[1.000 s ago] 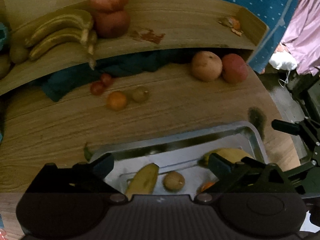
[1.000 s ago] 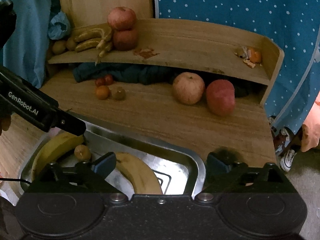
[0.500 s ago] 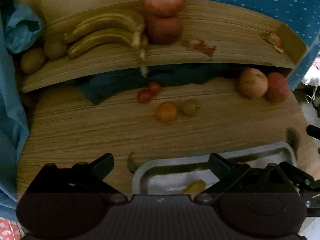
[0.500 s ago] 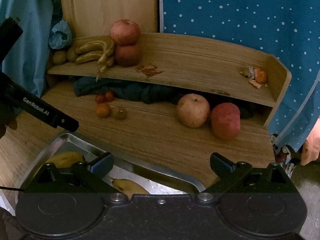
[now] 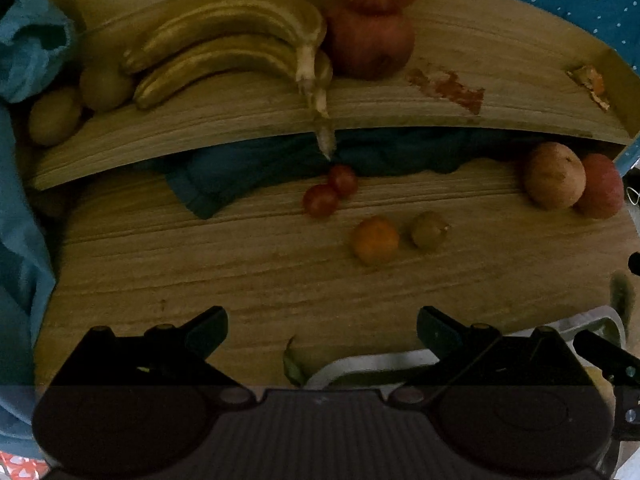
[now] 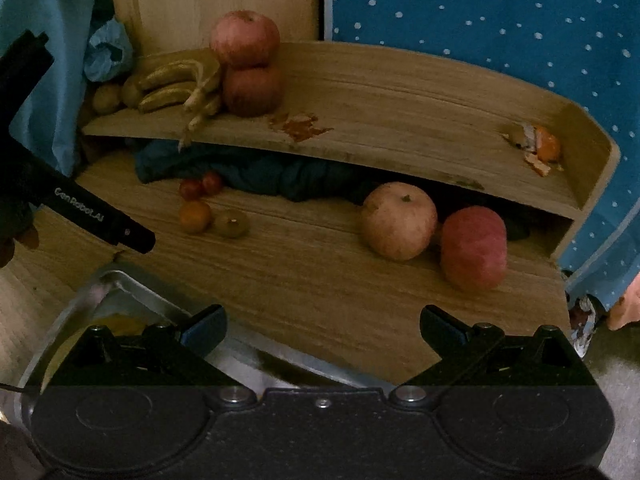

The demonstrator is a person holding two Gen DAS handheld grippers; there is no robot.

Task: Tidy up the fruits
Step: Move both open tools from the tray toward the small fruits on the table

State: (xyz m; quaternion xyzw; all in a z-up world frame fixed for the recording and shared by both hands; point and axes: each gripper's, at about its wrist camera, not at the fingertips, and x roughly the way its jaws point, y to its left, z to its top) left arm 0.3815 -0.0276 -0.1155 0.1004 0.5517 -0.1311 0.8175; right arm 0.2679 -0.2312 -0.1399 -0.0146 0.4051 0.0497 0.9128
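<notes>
A wooden counter (image 5: 200, 272) with a raised shelf (image 6: 400, 120) fills both views. Both the left claw (image 5: 322, 326) and right claw (image 6: 322, 326) hover level, spread and empty. Ahead of the left claw, bananas (image 5: 224, 44) lie lengthwise along the shelf, stems pointing right; a metal tray (image 6: 120, 288) sits below the right claw.

The bananas (image 5: 232, 46) were dull yellow with browned stems, the stacked apples (image 6: 249, 65) mottled red. Two cherry tomatoes (image 5: 330, 192) were dark red, the mandarin (image 5: 375, 240) orange, the small fruit (image 5: 428, 230) beside it olive-green. The far-right curtain (image 6: 500, 20) was blue with white dots. The tray (image 6: 132, 292) was silver.
</notes>
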